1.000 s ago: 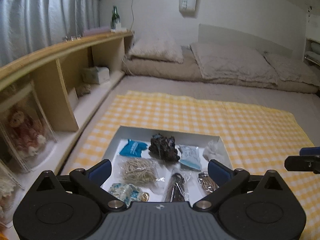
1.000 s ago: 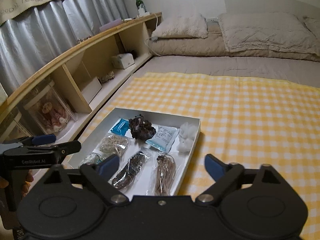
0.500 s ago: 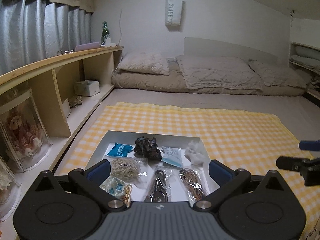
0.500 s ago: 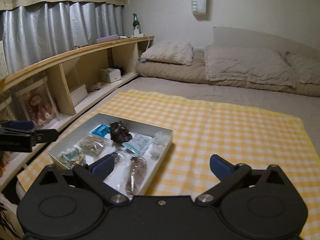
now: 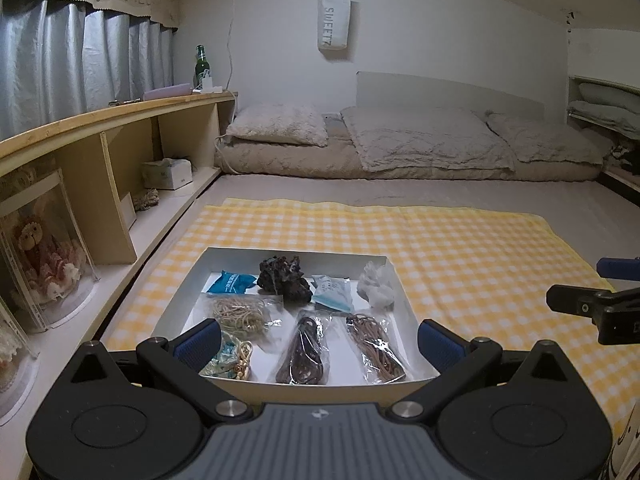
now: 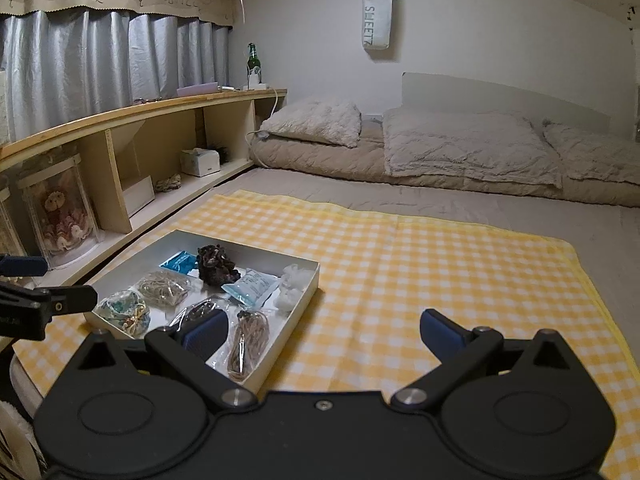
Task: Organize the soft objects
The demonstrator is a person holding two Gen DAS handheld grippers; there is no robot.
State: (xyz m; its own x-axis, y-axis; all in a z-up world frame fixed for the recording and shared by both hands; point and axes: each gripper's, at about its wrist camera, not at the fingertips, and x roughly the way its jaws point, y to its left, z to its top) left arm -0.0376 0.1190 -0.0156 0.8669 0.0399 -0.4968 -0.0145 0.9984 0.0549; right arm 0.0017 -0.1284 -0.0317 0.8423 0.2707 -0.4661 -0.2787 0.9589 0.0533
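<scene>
A shallow white tray [image 5: 296, 254] lies on a yellow checked cloth [image 5: 460, 248] and holds several soft items. Among them are a blue packet [image 5: 230, 283], a dark crumpled lump [image 5: 284, 280], a white fluffy piece [image 5: 376, 286], and bagged cords, one tan [image 5: 240, 314] and one dark brown [image 5: 304, 352]. My left gripper [image 5: 318, 342] hangs open just above the tray's near edge, with nothing between its fingers. My right gripper [image 6: 322, 334] is open and empty over the cloth. The tray [image 6: 308, 296] sits at its left finger [image 6: 204, 334]. Each gripper shows at the edge of the other's view.
A low wooden shelf [image 5: 100, 148] runs along the left with a tissue box [image 5: 168, 174], a doll in a clear case [image 5: 44, 248] and a green bottle [image 5: 202, 66] on top. Pillows and folded bedding [image 5: 420, 144] lie at the back.
Both grippers have drawn back from the tray and tilted up, so more of the room shows. The right gripper has swung right, leaving the tray at its left. Nothing was taken hold of.
</scene>
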